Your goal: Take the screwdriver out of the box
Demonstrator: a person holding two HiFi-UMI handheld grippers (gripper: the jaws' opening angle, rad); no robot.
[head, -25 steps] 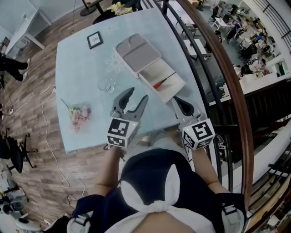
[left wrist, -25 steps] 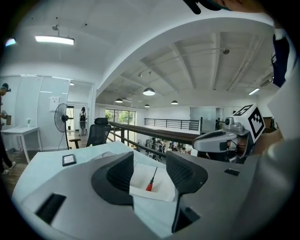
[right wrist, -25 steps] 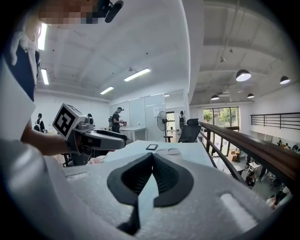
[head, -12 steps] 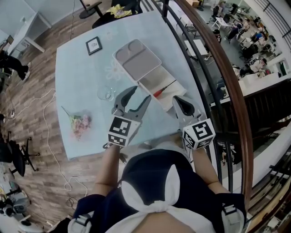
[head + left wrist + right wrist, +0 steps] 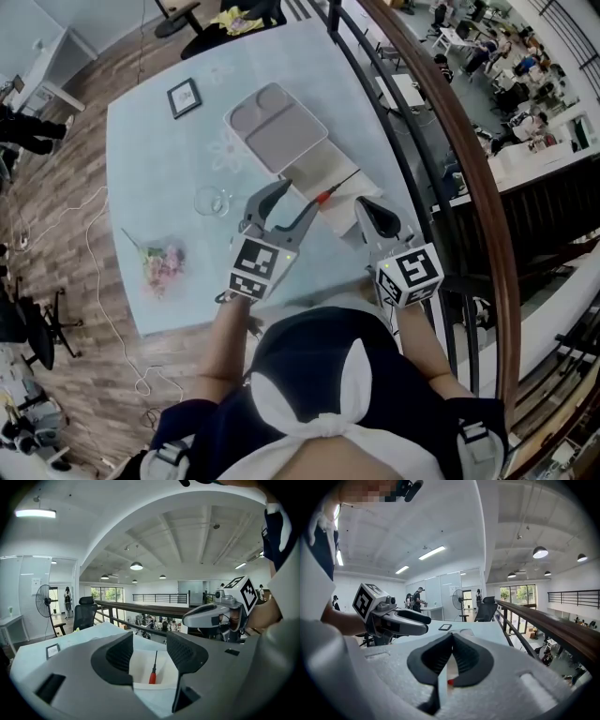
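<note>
The white box [image 5: 336,174] lies open on the pale blue table [image 5: 150,169], its lid [image 5: 277,127] folded back toward the far side. Inside lies the screwdriver [image 5: 325,196], with a red handle and a thin dark shaft. My left gripper [image 5: 292,197] hovers open at the box's near edge; in the left gripper view the screwdriver [image 5: 153,673] shows between the spread jaws of that gripper [image 5: 150,644], in the box [image 5: 140,665]. My right gripper [image 5: 379,216] is shut and empty, right of the box. In the right gripper view the closed fingertips [image 5: 452,637] hide most of the red handle [image 5: 450,682].
A clear glass [image 5: 211,200] stands left of the box, a bunch of pink flowers [image 5: 161,262] lies near the table's front left, and a small picture frame [image 5: 183,97] sits at the far side. A dark railing [image 5: 450,141] runs along the table's right edge.
My left gripper has moved forward and right, up to the box's near edge over the screwdriver's handle. The right gripper has hardly moved.
</note>
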